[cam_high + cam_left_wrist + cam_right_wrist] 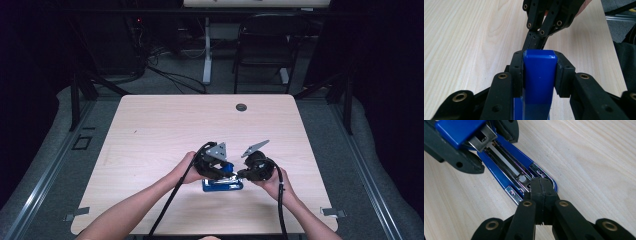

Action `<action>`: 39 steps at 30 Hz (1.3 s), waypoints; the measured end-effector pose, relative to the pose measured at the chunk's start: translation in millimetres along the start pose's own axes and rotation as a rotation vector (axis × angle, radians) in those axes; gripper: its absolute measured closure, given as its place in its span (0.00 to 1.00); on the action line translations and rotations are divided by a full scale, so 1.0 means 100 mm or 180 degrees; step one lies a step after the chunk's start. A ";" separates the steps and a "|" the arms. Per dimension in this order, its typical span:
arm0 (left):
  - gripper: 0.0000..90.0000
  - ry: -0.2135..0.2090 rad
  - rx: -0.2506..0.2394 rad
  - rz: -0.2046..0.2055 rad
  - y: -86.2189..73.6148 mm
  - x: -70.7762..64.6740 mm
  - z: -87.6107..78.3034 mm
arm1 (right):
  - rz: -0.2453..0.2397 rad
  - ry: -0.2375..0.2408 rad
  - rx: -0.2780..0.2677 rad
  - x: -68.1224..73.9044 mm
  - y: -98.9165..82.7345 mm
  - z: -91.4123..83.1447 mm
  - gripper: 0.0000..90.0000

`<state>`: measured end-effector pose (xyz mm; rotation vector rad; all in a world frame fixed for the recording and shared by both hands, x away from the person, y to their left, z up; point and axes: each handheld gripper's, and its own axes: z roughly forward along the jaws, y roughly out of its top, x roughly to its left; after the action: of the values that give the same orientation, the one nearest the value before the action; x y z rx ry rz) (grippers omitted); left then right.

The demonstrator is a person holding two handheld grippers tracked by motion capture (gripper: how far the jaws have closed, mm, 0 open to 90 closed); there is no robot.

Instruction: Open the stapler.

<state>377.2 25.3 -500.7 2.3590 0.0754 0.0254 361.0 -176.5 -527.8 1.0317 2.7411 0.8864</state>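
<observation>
Blue stapler (223,184) lies on the table (150,130) at roughly 6 o'clock of the tabletop, near the person's edge, between the two hands. Left gripper (540,72) grips the stapler's blue top arm (539,75), one pad on each flank, and holds it swung up off the base; in the right gripper view the raised arm sits at 11 o'clock with its metal pusher exposed. Right gripper (541,192) has its jaws pressed fully together with nothing between them, and its joined tips rest on the front end of the open staple channel (506,167), at about 6 o'clock of the base. Judgement: the step in hand is working inside the opened magazine (likely checking or clearing the track) while the lid is held back. To do it well: keep the left grip square on the arm's flanks so that it does not slip and snap down on the other tips; keep the lift modest, since the base is not clamped and may tip. Right tips should press straight down along the channel line, not sideways, or the base will skid on the smooth wood. Small, slow strokes.
</observation>
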 end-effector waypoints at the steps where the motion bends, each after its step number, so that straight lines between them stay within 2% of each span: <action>1: 0.73 0.0000 -0.0002 0.0003 0.00 0.00 -0.01 | -0.0007 -0.0003 0.0007 0.00 0.00 0.00 1.00; 6: 0.73 0.0032 -0.0002 0.0020 -0.01 0.00 -0.04 | -0.0025 -0.0019 0.0014 0.01 0.00 0.00 1.00; 7: 0.73 0.0034 0.0002 0.0020 -0.01 -0.01 -0.05 | 0.0050 -0.0008 -0.0046 0.03 0.00 0.02 1.00; 10: 0.73 0.0026 0.0019 0.0035 -0.01 -0.01 -0.08 | -0.0027 -0.0056 0.0041 0.03 0.01 0.00 1.00; 25: 0.73 0.0054 0.0047 0.0050 -0.03 -0.02 -0.16 | -0.0062 -0.0091 0.0075 0.05 0.02 0.01 1.00; 27: 0.73 0.0047 0.0038 0.0029 -0.04 -0.02 -0.18 | -0.0055 -0.0122 0.0123 0.06 0.02 0.03 1.00; 39: 0.73 0.0082 -0.0071 -0.0063 -0.17 -0.01 -0.35 | -0.0072 -0.0130 0.0118 0.05 0.02 0.04 1.00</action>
<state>374.0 62.3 -488.1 2.3359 0.1104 0.0468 359.1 -170.2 -529.3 1.0114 2.7396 0.8052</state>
